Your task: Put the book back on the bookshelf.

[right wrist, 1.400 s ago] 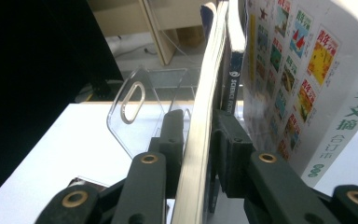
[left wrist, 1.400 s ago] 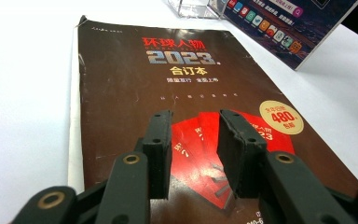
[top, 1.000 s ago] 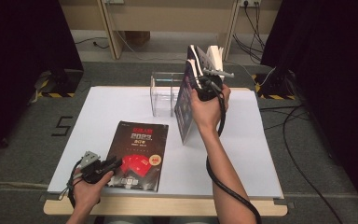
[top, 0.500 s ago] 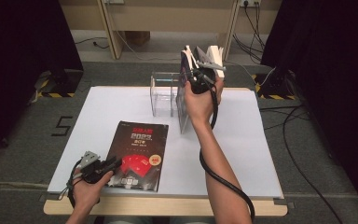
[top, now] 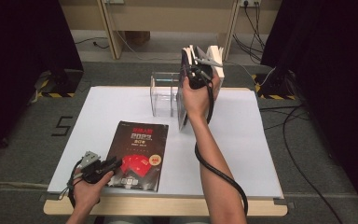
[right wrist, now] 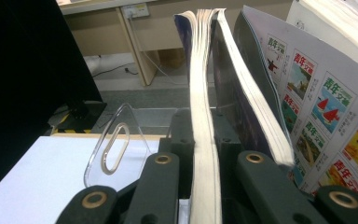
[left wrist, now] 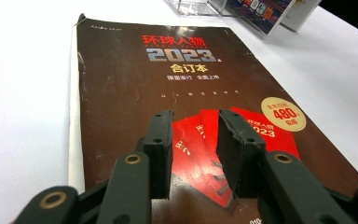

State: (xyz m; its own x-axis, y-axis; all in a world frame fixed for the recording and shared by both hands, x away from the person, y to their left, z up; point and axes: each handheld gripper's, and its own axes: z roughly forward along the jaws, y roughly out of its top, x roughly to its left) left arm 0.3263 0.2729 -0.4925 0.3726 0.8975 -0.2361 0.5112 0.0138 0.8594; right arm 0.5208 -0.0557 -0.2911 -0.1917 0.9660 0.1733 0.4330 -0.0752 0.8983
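Right gripper [top: 196, 74] shifted rackward, book [top: 182, 100] upright

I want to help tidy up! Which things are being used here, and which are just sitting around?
Being used:
- thick book, clamped in the right gripper
- clear rack
- dark magazine, under the left gripper

Just sitting around:
- cables on the floor
- wooden furniture legs
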